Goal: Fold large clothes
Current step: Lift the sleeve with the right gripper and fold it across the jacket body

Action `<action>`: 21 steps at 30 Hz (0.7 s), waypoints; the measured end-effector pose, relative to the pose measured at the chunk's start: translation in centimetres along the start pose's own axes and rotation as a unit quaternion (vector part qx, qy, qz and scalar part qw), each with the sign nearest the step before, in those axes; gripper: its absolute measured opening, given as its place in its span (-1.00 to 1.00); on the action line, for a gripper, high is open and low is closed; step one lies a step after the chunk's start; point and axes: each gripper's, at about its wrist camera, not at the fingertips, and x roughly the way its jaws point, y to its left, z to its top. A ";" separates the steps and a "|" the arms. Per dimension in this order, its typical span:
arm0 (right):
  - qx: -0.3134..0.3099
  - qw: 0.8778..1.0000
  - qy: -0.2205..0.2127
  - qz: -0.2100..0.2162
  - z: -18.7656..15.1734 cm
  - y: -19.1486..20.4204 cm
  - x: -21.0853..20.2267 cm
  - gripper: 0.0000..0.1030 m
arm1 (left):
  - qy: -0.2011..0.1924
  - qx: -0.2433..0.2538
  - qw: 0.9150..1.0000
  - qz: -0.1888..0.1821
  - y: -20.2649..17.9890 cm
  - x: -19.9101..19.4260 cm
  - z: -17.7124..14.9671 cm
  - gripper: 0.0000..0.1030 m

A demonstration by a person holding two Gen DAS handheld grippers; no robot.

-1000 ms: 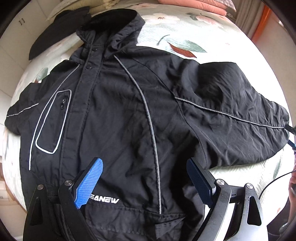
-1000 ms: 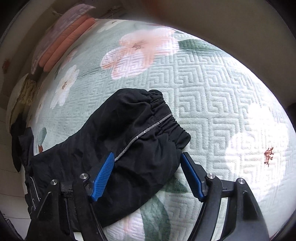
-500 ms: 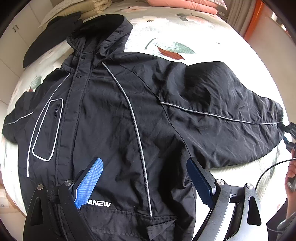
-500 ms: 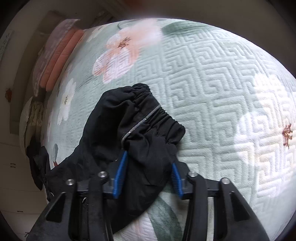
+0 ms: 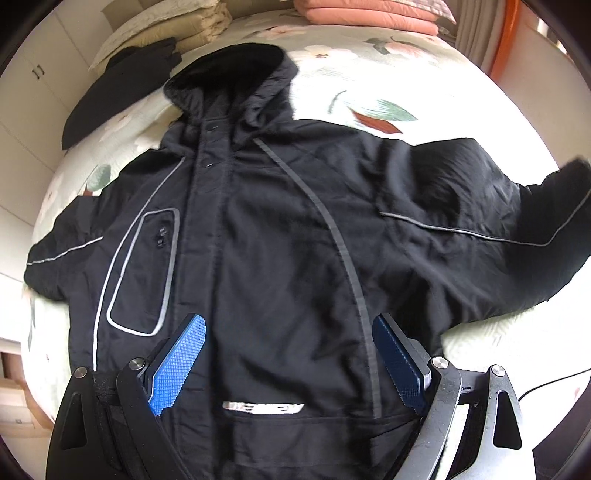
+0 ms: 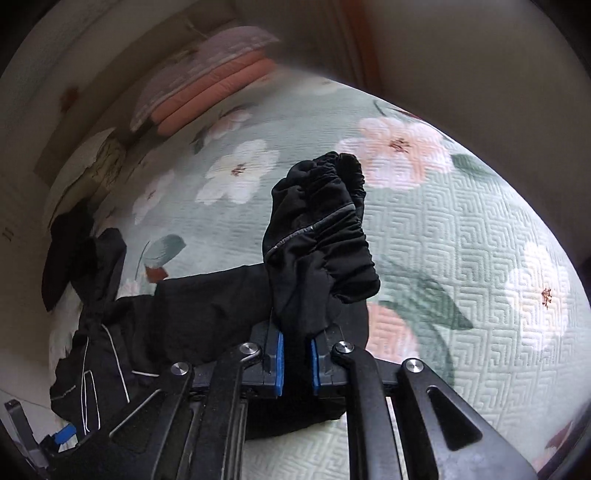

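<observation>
Black nylon cuff pinched between blue pads of right gripper, jaws just closed down on a thin bunch of sleeve, elastic end standing up beyond the tips, clear of the quilted bedspread. Left gripper spread wide, nothing between its pads, poised over the lower front of the jacket, which lies face up on the bed, hood farthest from the fingers. Risk, as judged: shallow bite on slick fabric, sleeve slipping out under drag; body shifting, left side unpinned. Right view only: the grip itself. Left view only: full jacket spread, far sleeve, folded bedding beyond the hood.
</observation>
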 end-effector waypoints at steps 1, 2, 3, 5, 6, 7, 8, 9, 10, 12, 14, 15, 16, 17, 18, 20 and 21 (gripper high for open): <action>-0.023 1.000 -0.004 -0.002 -0.4 2.7 -0.4 -0.73 | 0.001 -0.003 1.000 -0.002 1.0 0.0 -0.1 0.80; -0.046 0.999 -0.007 -0.004 -0.9 5.5 -0.7 -0.74 | 0.003 -0.007 1.000 -0.004 2.2 0.0 -0.2 0.80; -0.065 0.998 -0.011 -0.006 -1.5 7.9 -0.9 -0.74 | 0.005 -0.010 1.000 -0.007 3.6 0.0 -0.4 0.80; -0.104 0.994 -0.019 -0.008 -2.8 13.1 -1.3 -0.74 | 0.008 -0.013 1.000 -0.010 5.8 0.1 -0.7 0.80; -0.119 0.993 -0.021 -0.005 -3.5 15.5 -1.5 -0.74 | 0.008 -0.014 1.000 -0.007 7.2 0.2 -0.9 0.80; -0.131 0.991 -0.022 0.000 -4.1 17.6 -1.6 -0.74 | 0.007 -0.015 1.000 -0.004 8.4 0.2 -1.0 0.80; -0.145 0.989 -0.021 0.004 -4.8 20.0 -1.6 -0.74 | 0.006 -0.019 1.000 0.001 10.2 0.3 -1.2 0.80; -0.160 0.987 -0.020 0.008 -5.5 22.3 -1.6 -0.74 | 0.007 -0.023 1.000 0.003 11.4 0.4 -1.3 0.80; -0.175 0.984 -0.019 0.014 -6.1 24.7 -1.6 -0.74 | 0.008 -0.029 1.000 0.004 12.6 0.4 -1.5 0.80; -0.207 0.978 -0.016 0.033 -7.5 29.6 -1.6 -0.74 | 0.013 -0.045 0.999 0.007 15.5 0.7 -1.7 0.80; -0.237 0.970 -0.008 0.052 -9.2 34.6 -0.8 -0.74 | 0.016 -0.056 0.998 0.009 18.0 1.1 -1.9 0.80; -0.253 0.966 -0.001 0.059 -10.2 37.0 0.1 -0.74 | 0.018 -0.059 0.998 0.015 19.6 1.4 -2.1 0.80; -0.269 0.961 0.008 0.064 -11.2 39.4 1.1 -0.74 | 0.019 -0.062 0.998 0.021 20.7 1.7 -2.3 0.80; -0.288 0.955 0.021 0.067 -12.7 41.9 2.4 -0.74 | 0.020 -0.065 0.997 0.028 22.0 2.0 -2.6 0.80; -0.306 0.949 0.029 0.068 -14.2 44.1 3.8 -0.74 | 0.025 -0.072 0.996 0.036 23.8 2.5 -3.0 0.80; -0.342 0.937 0.047 0.058 -17.4 48.1 7.0 -0.74 | 0.031 -0.084 0.995 0.042 26.4 3.2 -3.4 0.80; -0.355 0.931 0.060 0.055 -18.9 49.7 8.7 -0.74 | 0.034 -0.092 0.994 0.046 27.9 3.7 -3.7 0.80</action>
